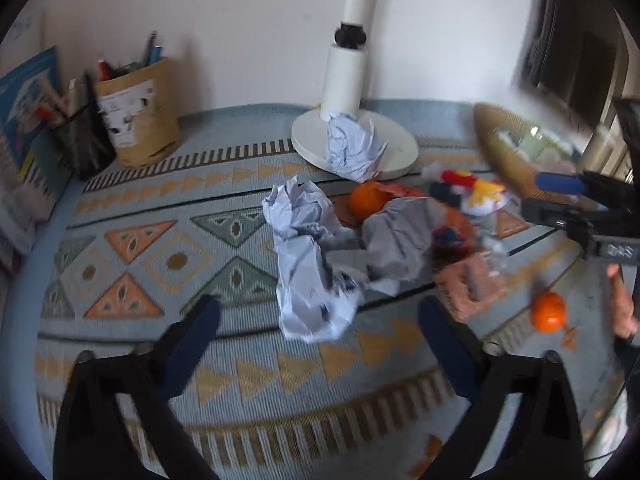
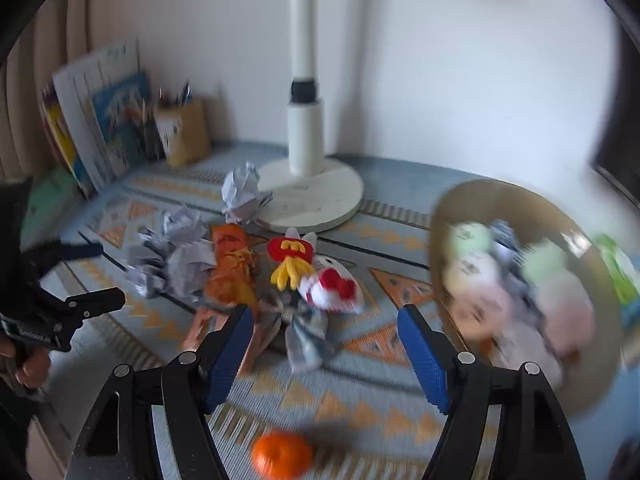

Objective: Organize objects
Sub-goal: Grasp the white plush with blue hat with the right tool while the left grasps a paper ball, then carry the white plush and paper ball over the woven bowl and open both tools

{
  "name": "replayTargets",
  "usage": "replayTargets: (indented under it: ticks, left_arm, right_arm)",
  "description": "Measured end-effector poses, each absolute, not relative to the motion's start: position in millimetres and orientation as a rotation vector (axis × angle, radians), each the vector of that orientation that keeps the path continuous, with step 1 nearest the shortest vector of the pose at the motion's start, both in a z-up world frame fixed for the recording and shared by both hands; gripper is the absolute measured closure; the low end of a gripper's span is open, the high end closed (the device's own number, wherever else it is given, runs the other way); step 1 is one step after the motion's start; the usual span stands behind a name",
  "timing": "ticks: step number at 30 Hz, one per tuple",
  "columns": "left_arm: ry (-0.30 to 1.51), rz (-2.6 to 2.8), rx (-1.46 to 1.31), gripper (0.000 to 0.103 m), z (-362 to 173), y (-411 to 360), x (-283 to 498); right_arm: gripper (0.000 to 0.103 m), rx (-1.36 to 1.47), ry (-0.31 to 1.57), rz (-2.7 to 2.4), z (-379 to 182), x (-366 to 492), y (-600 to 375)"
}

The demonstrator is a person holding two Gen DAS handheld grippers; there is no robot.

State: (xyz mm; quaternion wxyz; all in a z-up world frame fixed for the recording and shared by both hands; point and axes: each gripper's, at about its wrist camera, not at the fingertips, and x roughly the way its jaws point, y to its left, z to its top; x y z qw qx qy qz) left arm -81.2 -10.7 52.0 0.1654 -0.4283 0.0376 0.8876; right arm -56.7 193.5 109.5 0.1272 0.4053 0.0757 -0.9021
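Books (image 2: pixel 100 120) are leaning against the wall at the far left, and beside them a tan pen holder (image 1: pixel 138 114) is standing with a white printed label whose writing is too blurred to read; a black mesh cup (image 1: pixel 82 140) is sitting just beside it. The left gripper (image 1: pixel 320 340) is hovering over the patterned rug (image 1: pixel 160 248) with its blue-padded fingers spread wide and nothing between them, a crumpled paper ball (image 1: pixel 312 264) lying just ahead of it. Another paper ball (image 1: pixel 354 146) is resting on the round white lamp base (image 1: pixel 400 148). To the right, an orange wrapper (image 2: pixel 232 268) and a red-and-yellow toy (image 2: pixel 290 260), showing a yellow arched M like the McDonald's mark, are lying in the clutter beside a white and red plush (image 2: pixel 332 288). The right gripper (image 2: pixel 326 340) is hanging spread open above this pile, gripping nothing. One tangerine (image 2: pixel 282 456) is lying on the rug near its fingers, another (image 1: pixel 366 198) sitting among the papers. At the far right, a woven basket (image 2: pixel 440 208) is holding blurred pastel soft toys (image 2: pixel 480 280).
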Motion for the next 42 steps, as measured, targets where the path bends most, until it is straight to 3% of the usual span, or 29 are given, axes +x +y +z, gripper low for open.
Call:
replayTargets:
  ticks: [5, 7, 9, 10, 19, 24, 26, 27, 32, 34, 36, 38, 39, 41, 42]
  left_arm:
    - [0.026, 2.448, -1.255, 0.021, 34, -5, -98]
    - [0.034, 2.46, -1.249, 0.04, 30, -3, -97]
    - [0.031, 2.472, -1.243, 0.046, 29, -2, -96]
    - [0.026, 2.481, -1.211, 0.056, 33, -3, -93]
    - [-0.03, 2.579, -1.104, 0.057, 63, -20, -46]
    - [-0.207, 2.621, -1.051, 0.057, 61, -30, 0]
    - [-0.238, 2.654, -1.05, 0.057, 56, -26, 7]
    - [-0.229, 2.669, -1.051, 0.057, 54, -20, 7]
    - [-0.001, 2.791, -1.022, 0.057, 52, 4, 11]
    - [-0.006, 2.778, -1.013, 0.057, 52, 3, 13]
    - [-0.032, 2.773, -1.023, 0.057, 52, -1, 12]
    - [-0.053, 2.763, -1.044, 0.057, 50, -4, 10]
    - [-0.053, 2.767, -1.047, 0.057, 50, -4, 10]
    - [-0.036, 2.77, -1.047, 0.056, 49, -1, 11]
    - [-0.024, 2.771, -1.047, 0.055, 49, 1, 11]
  right_arm:
    - [0.036, 1.272, 0.172, -2.583, 79, -101, 185]
    - [0.048, 1.287, 0.128, -2.572, 70, -108, 185]
    - [0.053, 1.284, 0.162, -2.606, 65, -111, 186]
    - [0.058, 1.281, 0.185, -2.621, 65, -112, 186]
    - [0.06, 1.173, -0.046, -2.658, 111, -71, 220]
    - [0.06, 1.203, -0.402, -2.56, 120, 2, 272]
    - [0.06, 1.247, -0.641, -2.461, 105, 28, 301]
    - [0.06, 1.274, -0.796, -2.381, 91, 42, 318]
    - [0.058, 1.321, -1.198, -2.181, 43, 75, 349]
    - [0.057, 1.342, -1.175, -2.268, 42, 88, 350]
    - [0.048, 1.354, -1.014, -2.45, 52, 98, 349]
    - [0.025, 1.326, -0.862, -2.561, 64, 106, 349]
    - [0.02, 1.315, -0.77, -2.605, 70, 111, 349]
    - [0.017, 1.282, -0.642, -2.617, 77, 116, 348]
    - [0.016, 1.264, -0.492, -2.638, 85, 119, 342]
